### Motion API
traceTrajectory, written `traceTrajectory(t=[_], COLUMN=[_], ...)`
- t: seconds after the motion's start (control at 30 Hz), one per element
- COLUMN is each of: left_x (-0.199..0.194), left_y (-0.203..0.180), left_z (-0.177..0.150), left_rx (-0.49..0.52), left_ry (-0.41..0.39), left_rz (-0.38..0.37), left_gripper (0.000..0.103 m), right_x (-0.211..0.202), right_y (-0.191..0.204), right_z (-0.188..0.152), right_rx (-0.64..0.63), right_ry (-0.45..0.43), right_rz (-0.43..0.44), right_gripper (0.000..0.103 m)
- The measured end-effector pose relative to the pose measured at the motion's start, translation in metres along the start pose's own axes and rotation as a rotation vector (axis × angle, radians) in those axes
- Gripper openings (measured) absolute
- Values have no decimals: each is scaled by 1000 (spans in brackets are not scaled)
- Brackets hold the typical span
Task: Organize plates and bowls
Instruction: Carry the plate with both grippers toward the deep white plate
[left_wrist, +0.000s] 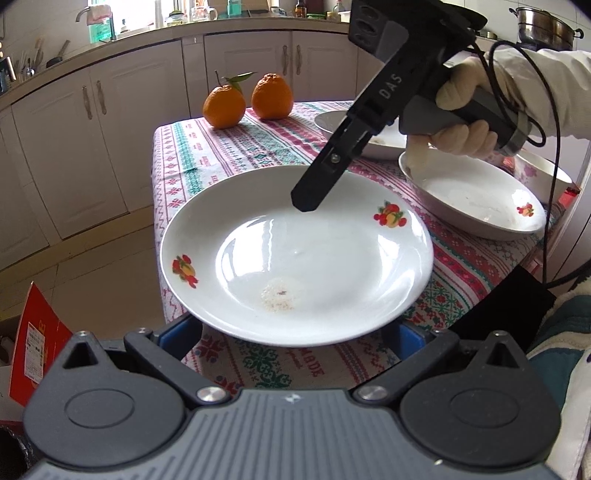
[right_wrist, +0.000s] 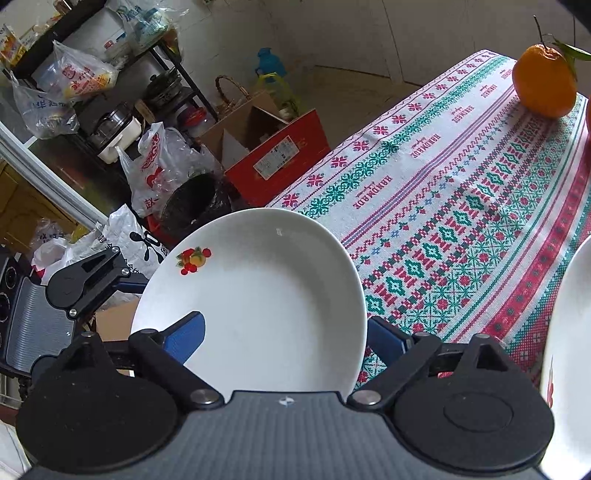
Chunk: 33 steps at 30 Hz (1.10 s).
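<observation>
A white plate with fruit decals (left_wrist: 295, 258) hangs out past the table's near left corner. Its near rim lies over the blue pads (left_wrist: 181, 332) of my left gripper (left_wrist: 293, 334), whose jaws stand wide apart; the fingertips are hidden beneath it. My right gripper (right_wrist: 284, 339) straddles the same plate (right_wrist: 266, 295): one blue pad (right_wrist: 186, 338) rests inside the dish, the other finger sits outside the rim, and the jaws are wide and not pinching. In the left wrist view a gloved hand holds the right gripper (left_wrist: 314, 188), its black finger over the plate's far rim.
Two more white plates (left_wrist: 476, 199) (left_wrist: 369, 136) and a bowl (left_wrist: 543, 173) sit at the right on the patterned tablecloth (left_wrist: 229, 166). Two oranges (left_wrist: 224, 107) (left_wrist: 272, 96) stand at the far end. Below the table's left edge are a red carton (right_wrist: 280, 158), bags and a dark bin (right_wrist: 195, 203).
</observation>
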<state>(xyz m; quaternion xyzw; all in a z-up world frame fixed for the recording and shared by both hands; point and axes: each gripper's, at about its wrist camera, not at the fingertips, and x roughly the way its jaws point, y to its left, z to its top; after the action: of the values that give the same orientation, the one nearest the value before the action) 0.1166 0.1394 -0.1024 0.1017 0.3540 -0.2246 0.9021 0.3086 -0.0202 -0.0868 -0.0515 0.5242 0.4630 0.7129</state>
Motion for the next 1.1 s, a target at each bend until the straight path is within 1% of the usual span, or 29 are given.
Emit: traceTrajectory(t=[0.03, 0.13, 0.27, 0.37, 0.6, 0.73, 0.87, 1.1], left_x=[0, 1, -1, -1, -1, -1, -1, -2], left_y=[1, 4, 2, 3, 5, 5, 5, 7], left_z=[-1, -1, -3, -3, -2, -2, -2, -1], left_rx=[-5, -27, 1, 8, 8, 16, 20, 17], left_ry=[1, 15, -4, -12, -17, -19, -21, -10], left_rz=[-15, -22, -3, -7, -22, -29, -41, -48], left_gripper=[102, 102, 102, 102, 102, 101, 98, 96], right_x=[2, 2, 3, 3, 3, 2, 1, 0], right_y=[0, -1, -1, -1, -6, -10, -13, -12], right_z=[0, 1, 1, 0, 2, 3, 4, 6], right_rx=[1, 8, 11, 14, 29, 47, 67, 62], right_ry=[-1, 1, 6, 13, 12, 8, 6, 5], right_rz=[1, 10, 23, 39, 61, 81, 98, 92], right_gripper=[97, 97, 97, 92, 88, 87, 87, 86])
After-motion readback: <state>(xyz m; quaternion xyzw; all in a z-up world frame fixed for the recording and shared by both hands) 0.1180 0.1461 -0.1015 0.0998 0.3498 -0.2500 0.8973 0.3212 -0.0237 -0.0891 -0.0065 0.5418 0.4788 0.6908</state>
